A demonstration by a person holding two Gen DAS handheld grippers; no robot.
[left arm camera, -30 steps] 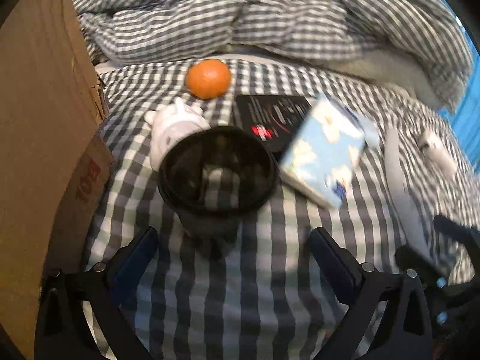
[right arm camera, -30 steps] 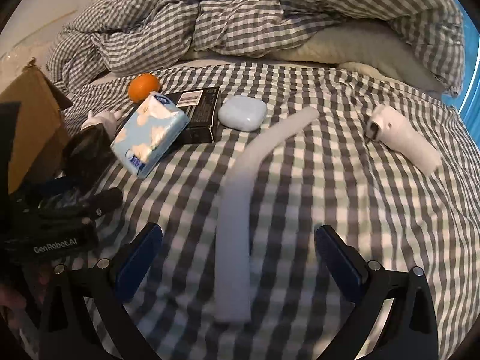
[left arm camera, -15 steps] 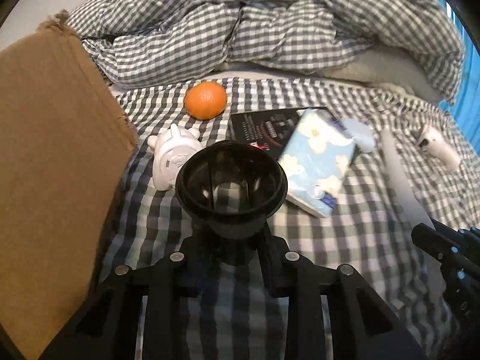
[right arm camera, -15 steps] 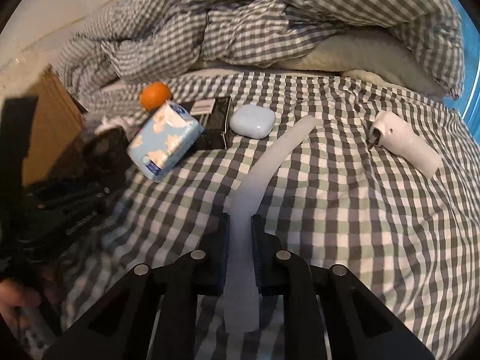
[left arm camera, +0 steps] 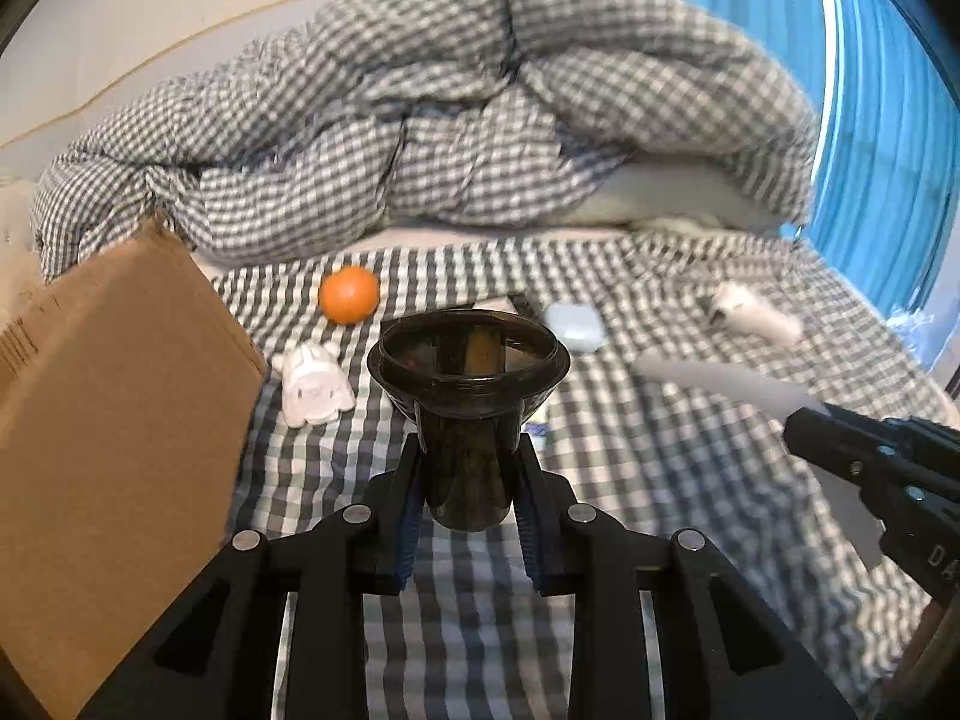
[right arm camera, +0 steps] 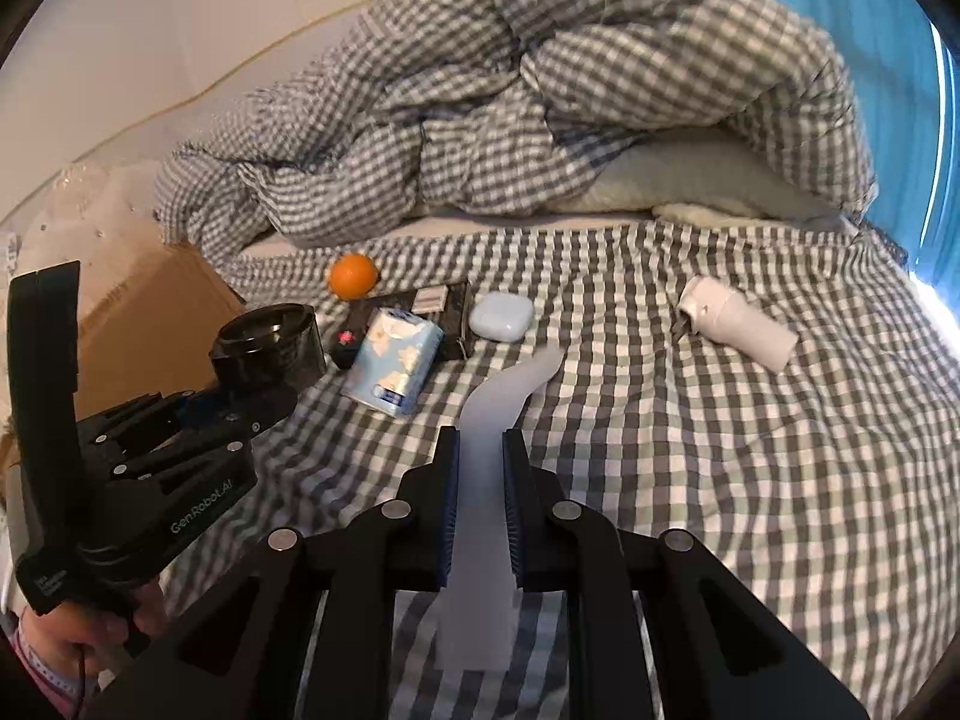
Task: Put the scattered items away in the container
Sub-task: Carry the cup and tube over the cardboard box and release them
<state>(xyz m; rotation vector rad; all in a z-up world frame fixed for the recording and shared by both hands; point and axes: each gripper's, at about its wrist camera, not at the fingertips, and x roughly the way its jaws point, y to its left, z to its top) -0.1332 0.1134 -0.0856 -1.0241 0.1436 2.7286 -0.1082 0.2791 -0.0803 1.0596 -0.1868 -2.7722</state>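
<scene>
My left gripper is shut on the narrow base of a dark, see-through cup, held upright above the checked bedsheet. The cardboard box stands just to its left. My right gripper is shut on a long, bendy white strip, whose far end curves up off the bed. In the right wrist view, the left gripper carries the cup in front of the box.
On the sheet lie an orange, a white figurine, a blue tissue pack on a black box, a pale earbud case and a white cylinder device. A crumpled duvet fills the back.
Both grippers were open a second ago. The left has closed on the cup, the right on the white strip, and both have risen off the bed with them.
</scene>
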